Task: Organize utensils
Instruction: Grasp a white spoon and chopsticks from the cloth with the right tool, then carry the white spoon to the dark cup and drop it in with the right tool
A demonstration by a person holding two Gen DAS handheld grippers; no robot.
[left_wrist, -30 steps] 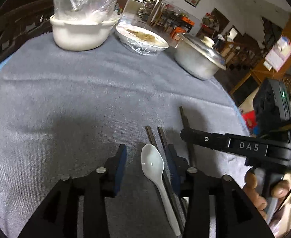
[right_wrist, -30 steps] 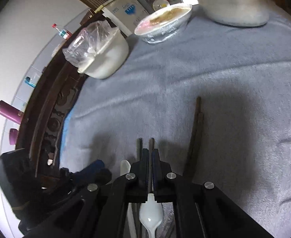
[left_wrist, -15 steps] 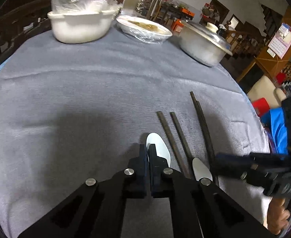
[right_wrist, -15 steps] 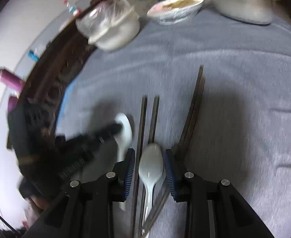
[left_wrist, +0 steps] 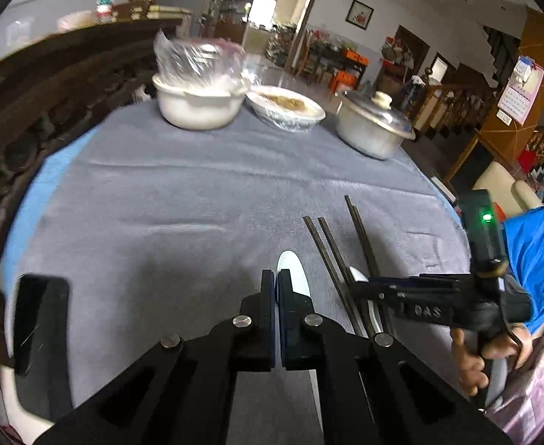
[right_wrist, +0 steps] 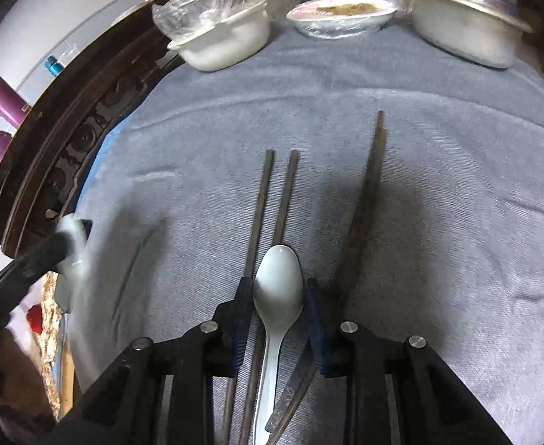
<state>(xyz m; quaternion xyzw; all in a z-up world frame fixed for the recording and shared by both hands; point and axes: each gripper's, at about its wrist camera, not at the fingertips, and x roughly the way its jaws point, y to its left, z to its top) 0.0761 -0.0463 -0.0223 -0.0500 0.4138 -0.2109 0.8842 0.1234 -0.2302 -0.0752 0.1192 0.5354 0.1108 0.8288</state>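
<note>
On the grey-clothed worktop (right_wrist: 438, 193), right gripper (right_wrist: 277, 296) jaws stood released astride the white spoon (right_wrist: 277, 278) lying between chopsticks (right_wrist: 272, 200), apparently for regrasping; left gripper (left_wrist: 275, 282) jaws clenched on another spoon (left_wrist: 294, 272).

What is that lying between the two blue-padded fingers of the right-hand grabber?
A white spoon. In the right wrist view its bowl sits between the open right gripper fingers, handle running back under the tool, on top of the dark chopsticks.
</note>
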